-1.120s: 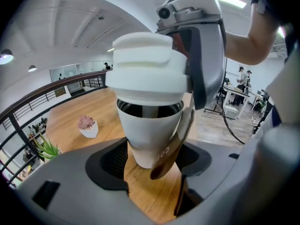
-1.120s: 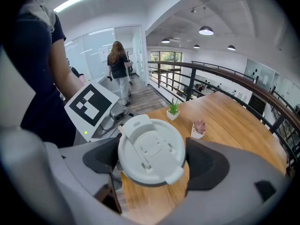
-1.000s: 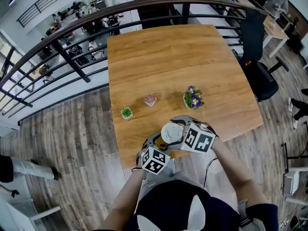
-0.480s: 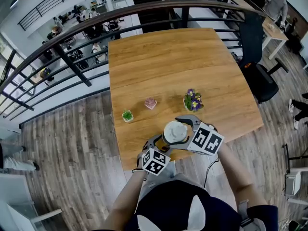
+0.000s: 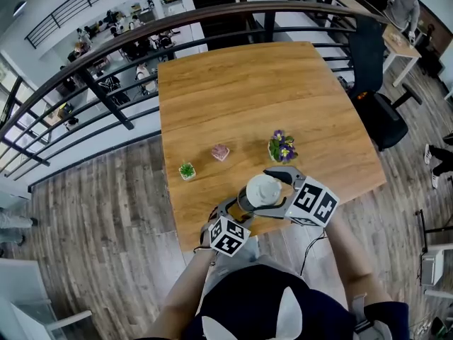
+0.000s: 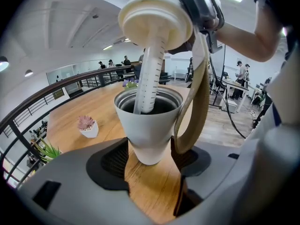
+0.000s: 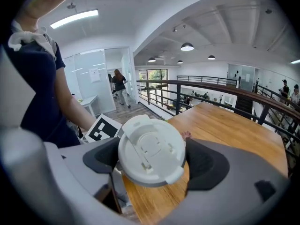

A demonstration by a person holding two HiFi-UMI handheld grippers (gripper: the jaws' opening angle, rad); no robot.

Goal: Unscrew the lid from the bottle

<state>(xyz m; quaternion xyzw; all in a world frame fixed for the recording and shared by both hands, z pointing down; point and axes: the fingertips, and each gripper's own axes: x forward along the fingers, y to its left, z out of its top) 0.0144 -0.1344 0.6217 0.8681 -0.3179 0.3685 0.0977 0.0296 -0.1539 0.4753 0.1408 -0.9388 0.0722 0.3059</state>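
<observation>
In the left gripper view, my left gripper (image 6: 149, 159) is shut on the lower body of a white bottle (image 6: 147, 125), whose mouth stands uncovered. The white lid (image 6: 154, 20) hangs above that mouth. Its long white straw tube (image 6: 150, 74) still reaches down into the bottle, and a tan strap (image 6: 199, 102) loops down at the right. My right gripper (image 7: 151, 156) is shut on the lid (image 7: 151, 149), with a jaw on each side of the rim. In the head view the lid (image 5: 262, 188) hides the bottle, near the table's front edge.
The wooden table (image 5: 248, 83) carries a small green plant (image 5: 187, 169), a pink one (image 5: 221, 151) and a pot of purple flowers (image 5: 283, 146) just beyond the bottle. A black railing (image 5: 106, 55) curves behind the table. A dark chair (image 5: 379, 112) stands at its right.
My right gripper has moved a little to the right and up with the lid in it. The left gripper has kept the bottle in place.
</observation>
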